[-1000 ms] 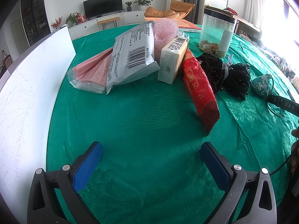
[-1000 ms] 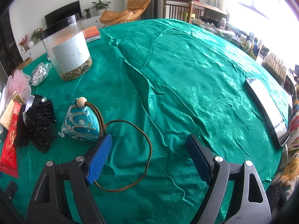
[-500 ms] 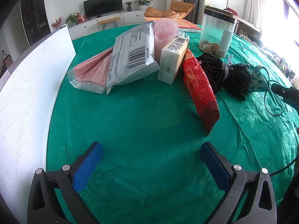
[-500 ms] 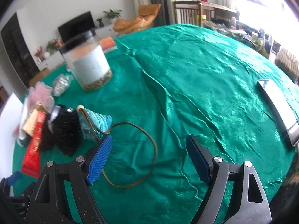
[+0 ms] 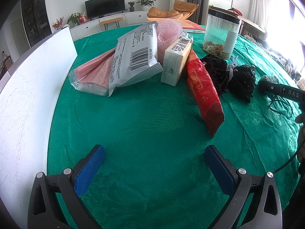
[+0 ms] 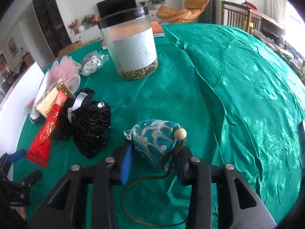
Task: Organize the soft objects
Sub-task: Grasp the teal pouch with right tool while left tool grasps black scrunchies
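**Right wrist view: closing on the pouch**

Right wrist view shows my right gripper (image 6: pixel 152 159), fingers closing around the blue brocade pouch (image 6: pixel 154 139) on the green tabletop (image 6: pixel 238 95). It looks light, soft and squashy; grip the body, not the loose cord (image 6: pixel 133 200). My left gripper (image 5: pixel 152 168) hangs spread, empty.

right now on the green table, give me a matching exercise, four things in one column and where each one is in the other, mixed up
Things:
1. blue patterned pouch
2. clear jar
3. red packet
4. bag of white beads

Places:
A. left of the black lace bundle
B. between the right gripper pads
C. beside the pink mesh puff
D. upright behind the pouch, black lid on

Pairs: 1-B, 2-D, 3-A, 4-C
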`<control>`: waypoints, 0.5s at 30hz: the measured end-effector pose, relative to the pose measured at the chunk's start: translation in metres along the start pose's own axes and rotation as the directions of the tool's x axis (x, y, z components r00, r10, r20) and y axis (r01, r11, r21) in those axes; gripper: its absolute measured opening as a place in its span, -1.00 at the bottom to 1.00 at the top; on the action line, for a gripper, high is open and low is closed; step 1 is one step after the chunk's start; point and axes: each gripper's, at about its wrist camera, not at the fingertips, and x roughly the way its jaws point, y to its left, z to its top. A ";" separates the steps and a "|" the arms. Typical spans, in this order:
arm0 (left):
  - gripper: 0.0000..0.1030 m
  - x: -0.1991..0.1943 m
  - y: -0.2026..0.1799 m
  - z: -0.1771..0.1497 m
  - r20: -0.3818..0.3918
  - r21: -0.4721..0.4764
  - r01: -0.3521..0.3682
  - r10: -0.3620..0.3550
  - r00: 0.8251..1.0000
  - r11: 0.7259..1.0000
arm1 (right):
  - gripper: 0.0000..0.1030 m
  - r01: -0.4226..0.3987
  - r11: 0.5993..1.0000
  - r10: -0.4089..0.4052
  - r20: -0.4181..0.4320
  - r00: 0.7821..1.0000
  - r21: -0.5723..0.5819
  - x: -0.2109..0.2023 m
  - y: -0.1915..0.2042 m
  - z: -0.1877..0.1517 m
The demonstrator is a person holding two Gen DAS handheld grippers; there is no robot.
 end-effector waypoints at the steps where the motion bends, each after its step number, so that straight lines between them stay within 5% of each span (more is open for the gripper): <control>1: 1.00 0.000 0.000 0.000 0.001 -0.001 -0.002 0.002 1.000 1.000 | -0.22 -0.002 1.000 0.002 0.012 1.000 0.025 -0.001 -0.006 0.000; 5: 0.95 -0.010 0.004 -0.002 0.020 -0.043 -0.026 0.027 0.999 0.999 | -0.22 0.045 0.989 -0.058 0.092 0.994 0.139 -0.021 -0.035 -0.003; 9: 0.95 -0.046 -0.017 0.009 0.098 -0.049 0.146 -0.141 0.985 0.988 | -0.22 0.054 0.969 -0.089 0.137 0.987 0.239 -0.038 -0.057 -0.008; 12: 0.95 -0.049 -0.068 0.032 0.036 0.086 0.244 -0.248 0.968 0.966 | -0.22 0.045 0.963 -0.088 0.150 0.985 0.267 -0.042 -0.063 -0.009; 15: 0.95 -0.025 -0.109 0.055 -0.047 0.091 0.293 -0.289 0.956 0.952 | -0.22 0.046 0.956 -0.104 0.187 0.977 0.291 -0.050 -0.067 -0.007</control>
